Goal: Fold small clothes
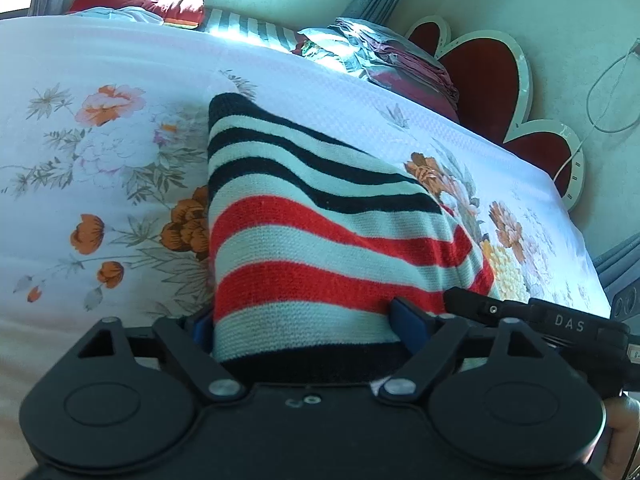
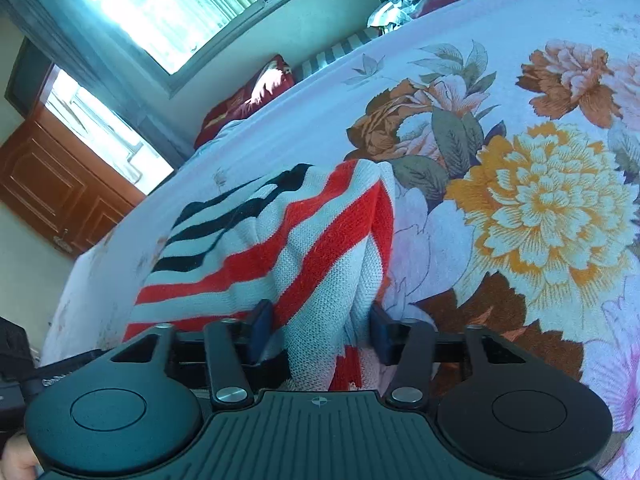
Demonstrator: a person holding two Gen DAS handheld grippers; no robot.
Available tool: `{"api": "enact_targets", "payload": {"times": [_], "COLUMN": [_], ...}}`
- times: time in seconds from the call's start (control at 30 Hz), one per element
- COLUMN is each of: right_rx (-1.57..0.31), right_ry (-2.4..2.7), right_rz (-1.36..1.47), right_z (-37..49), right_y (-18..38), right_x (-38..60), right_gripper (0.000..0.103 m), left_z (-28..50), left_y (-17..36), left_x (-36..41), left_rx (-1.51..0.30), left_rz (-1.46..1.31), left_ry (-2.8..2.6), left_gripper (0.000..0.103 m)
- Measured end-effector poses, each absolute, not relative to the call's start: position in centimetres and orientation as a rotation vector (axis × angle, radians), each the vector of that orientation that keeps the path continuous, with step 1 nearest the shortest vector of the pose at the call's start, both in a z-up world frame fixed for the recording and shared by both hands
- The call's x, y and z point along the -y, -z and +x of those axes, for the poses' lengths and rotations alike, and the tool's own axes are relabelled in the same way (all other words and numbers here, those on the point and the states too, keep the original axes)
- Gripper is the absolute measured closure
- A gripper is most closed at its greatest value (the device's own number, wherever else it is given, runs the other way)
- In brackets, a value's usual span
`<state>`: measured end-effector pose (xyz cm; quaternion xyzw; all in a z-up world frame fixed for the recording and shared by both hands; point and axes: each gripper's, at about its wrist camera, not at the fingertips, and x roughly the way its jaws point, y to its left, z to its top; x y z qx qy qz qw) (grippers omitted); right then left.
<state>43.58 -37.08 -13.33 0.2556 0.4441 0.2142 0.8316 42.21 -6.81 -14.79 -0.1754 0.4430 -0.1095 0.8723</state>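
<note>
Coarse-knit red, white and navy striped sweater (image 1: 304,240); matt textured floral cotton bedsheet (image 1: 100,80) under sweater; matt black plastic left gripper (image 1: 308,322).

Bright daylight from blown-out window (image 2: 160,12); heavy fisheye edge warp.

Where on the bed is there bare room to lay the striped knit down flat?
Open floral sheet lies to the left of the striped knit, and more on its other side, around the big yellow flower. The far edge is crowded: red pillow and folded bedding stack. Both the left gripper and right gripper grip the knit.
</note>
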Motion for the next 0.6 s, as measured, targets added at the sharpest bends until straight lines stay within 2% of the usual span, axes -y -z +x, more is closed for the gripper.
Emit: {"api": "enact_targets", "payload": {"times": [0.03, 0.1, 0.13, 0.17, 0.27, 0.3, 0.37, 0.5, 0.6], "right_rx": [-0.940, -0.936, -0.930, -0.923, -0.930, -0.938, -0.933, -0.901, -0.888], "right_ry": [-0.459, -0.463, -0.459, -0.447, -0.441, -0.435, -0.429, -0.433, -0.435], "right_rz": [0.542, 0.525, 0.517, 0.517, 0.558, 0.550, 0.533, 0.536, 0.545], "right_z": [43.5, 43.5, 43.5, 43.6, 43.6, 43.6, 43.4, 42.8, 42.4], "right_y": [13.1, 13.0, 13.2, 13.5, 13.9, 13.7, 13.0, 11.9, 11.3], "right_x": [37.2, 37.1, 37.0, 37.0, 37.0, 36.8, 36.4, 36.2, 36.0], "right_gripper": [0.067, 0.068, 0.065, 0.058, 0.055, 0.057, 0.068, 0.072, 0.073], "left_z": [42.1, 41.9, 42.0, 42.1, 42.3, 42.3, 42.0, 41.3, 41.0], "left_y": [14.6, 14.3, 14.3, 14.5, 14.5, 14.3, 13.8, 12.7, 12.0], "left_x": [6.8, 7.0, 7.2, 7.3, 7.2, 7.4, 7.7, 7.7, 7.5], "left_rx": [-0.921, -0.912, -0.910, -0.911, -0.922, -0.919, -0.906, -0.873, -0.865], "left_rz": [-0.364, -0.357, -0.346, -0.336, -0.338, -0.327, -0.311, -0.294, -0.291], "left_ry": [0.230, 0.228, 0.228, 0.229, 0.230, 0.227, 0.220, 0.221, 0.235], "left_gripper": [0.026, 0.031, 0.031, 0.031, 0.032, 0.034, 0.041, 0.057, 0.062]}}
